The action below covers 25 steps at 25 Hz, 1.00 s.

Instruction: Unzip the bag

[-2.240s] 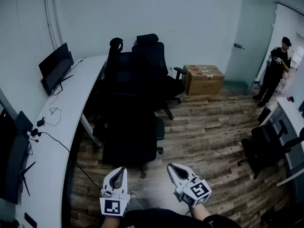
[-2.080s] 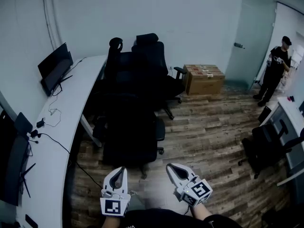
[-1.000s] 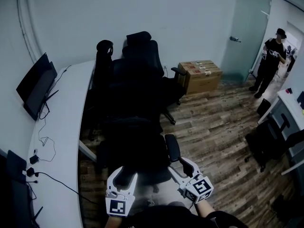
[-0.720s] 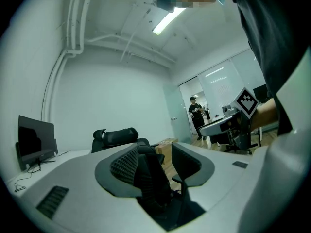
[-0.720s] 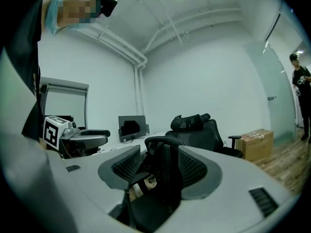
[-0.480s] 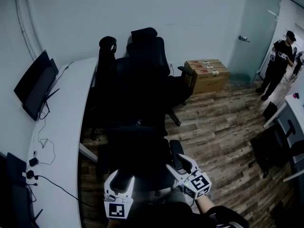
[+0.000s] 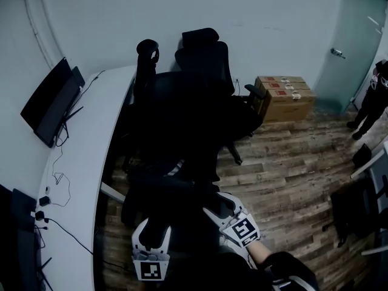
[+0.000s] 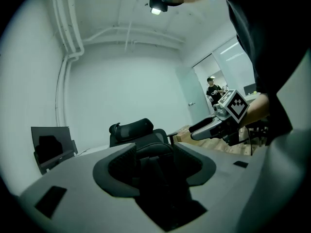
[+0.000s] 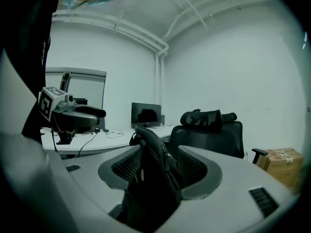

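Bag (image 9: 154, 171), black and upright with its contents hidden, stands on a black office chair (image 7: 203, 83). Taped cardboard boxes (image 7: 285, 97) sit closed by the wall. The right gripper (image 7: 219, 204) holds its jaws wide around the bag without squeezing. The left gripper (image 7: 154, 230) is opening, with dark fabric loose between its jaws.

Bag (image 9: 150, 178) between right tongs (image 7: 221, 206), chairs (image 7: 200, 90) behind, desk (image 7: 79, 180) at left.
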Each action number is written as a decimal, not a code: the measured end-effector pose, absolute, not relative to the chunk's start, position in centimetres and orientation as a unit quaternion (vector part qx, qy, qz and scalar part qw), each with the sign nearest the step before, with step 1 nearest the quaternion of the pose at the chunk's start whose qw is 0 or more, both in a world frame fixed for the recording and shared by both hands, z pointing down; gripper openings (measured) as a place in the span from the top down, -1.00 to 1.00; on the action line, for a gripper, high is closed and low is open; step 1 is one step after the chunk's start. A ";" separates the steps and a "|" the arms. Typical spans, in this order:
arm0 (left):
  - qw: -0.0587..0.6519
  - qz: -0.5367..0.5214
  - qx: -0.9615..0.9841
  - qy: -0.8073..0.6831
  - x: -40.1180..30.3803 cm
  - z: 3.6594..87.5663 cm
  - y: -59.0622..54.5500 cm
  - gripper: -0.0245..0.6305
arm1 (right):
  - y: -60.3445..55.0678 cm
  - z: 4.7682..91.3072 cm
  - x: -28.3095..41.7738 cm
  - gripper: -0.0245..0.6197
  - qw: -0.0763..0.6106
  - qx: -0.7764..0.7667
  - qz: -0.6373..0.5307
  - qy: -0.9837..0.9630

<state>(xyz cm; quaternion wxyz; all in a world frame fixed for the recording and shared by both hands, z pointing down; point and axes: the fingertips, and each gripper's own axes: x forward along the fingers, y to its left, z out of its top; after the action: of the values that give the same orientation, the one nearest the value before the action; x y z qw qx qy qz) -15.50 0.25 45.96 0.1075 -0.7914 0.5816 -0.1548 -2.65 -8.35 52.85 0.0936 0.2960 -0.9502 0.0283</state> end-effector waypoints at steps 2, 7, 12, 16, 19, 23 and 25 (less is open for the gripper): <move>0.117 -0.171 -0.789 0.579 -14.2 46.6 -1.6 0.20 | -10.0 53.5 -2.5 0.24 0.098 0.278 0.026 -0.955; 0.119 -0.249 -0.774 0.570 -10.9 49.2 -6.3 0.12 | -13.7 55.1 -1.1 0.24 0.105 0.247 0.040 -0.963; 0.168 -0.327 -0.762 0.534 -7.1 52.2 -10.3 0.02 | -15.9 56.9 0.9 0.24 0.105 0.235 0.066 -0.964; 0.221 -0.399 -0.748 0.482 -4.7 54.4 -12.7 -0.02 | -17.0 58.1 2.7 0.24 0.102 0.236 0.085 -0.963; 0.258 -0.446 -0.735 0.440 -3.6 55.6 -14.4 -0.03 | -17.7 58.9 4.3 0.24 0.101 0.240 0.098 -0.961; 0.290 -0.515 -0.720 0.363 -2.6 57.1 -15.9 -0.03 | -18.3 59.8 6.0 0.24 0.098 0.241 0.102 -0.960; 0.297 -0.553 -0.708 0.323 -2.5 58.1 -16.4 -0.04 | -18.5 60.1 6.7 0.24 0.096 0.241 0.101 -0.960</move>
<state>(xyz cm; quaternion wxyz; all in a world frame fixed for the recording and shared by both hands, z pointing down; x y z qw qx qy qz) -2.48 -16.38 58.05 0.2970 -0.7083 0.3231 -0.5529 6.67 -18.50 60.06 0.0961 0.2410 -0.9605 0.1010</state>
